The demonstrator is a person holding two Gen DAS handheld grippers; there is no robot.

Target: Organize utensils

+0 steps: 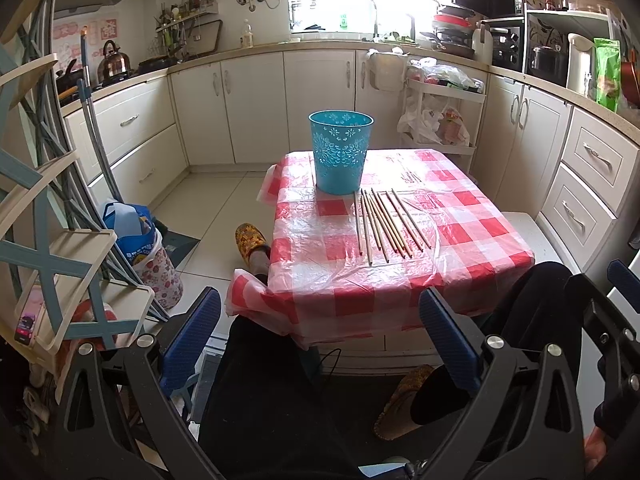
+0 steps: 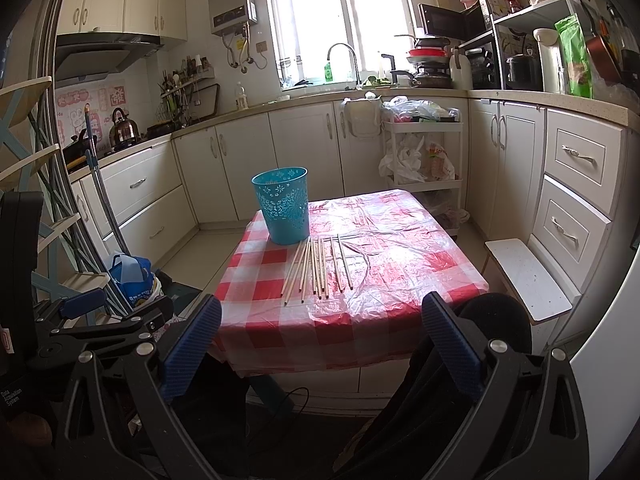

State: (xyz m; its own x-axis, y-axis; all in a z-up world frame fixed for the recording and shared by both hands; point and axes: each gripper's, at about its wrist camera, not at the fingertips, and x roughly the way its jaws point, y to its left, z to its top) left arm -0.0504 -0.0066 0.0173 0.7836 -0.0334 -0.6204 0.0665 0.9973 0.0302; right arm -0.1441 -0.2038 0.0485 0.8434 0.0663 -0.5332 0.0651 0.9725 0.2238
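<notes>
Both tongs, left gripper (image 1: 320,334) and right gripper (image 2: 322,336), gape wide, holding nothing, back from the table (image 1: 400,296). Chopsticks (image 1: 390,224) lie beside the blue basket (image 1: 341,152).

A steel kettle (image 1: 113,62) sits on the stove, a white rolling cart (image 2: 424,152) holds plastic bags, and a blue shopping bag (image 1: 127,220) stands on the tiled floor (image 1: 208,208).

Wooden chopsticks (image 2: 316,266) lie just beside a blue basket (image 2: 283,205) on the checkered table (image 2: 420,280).
</notes>
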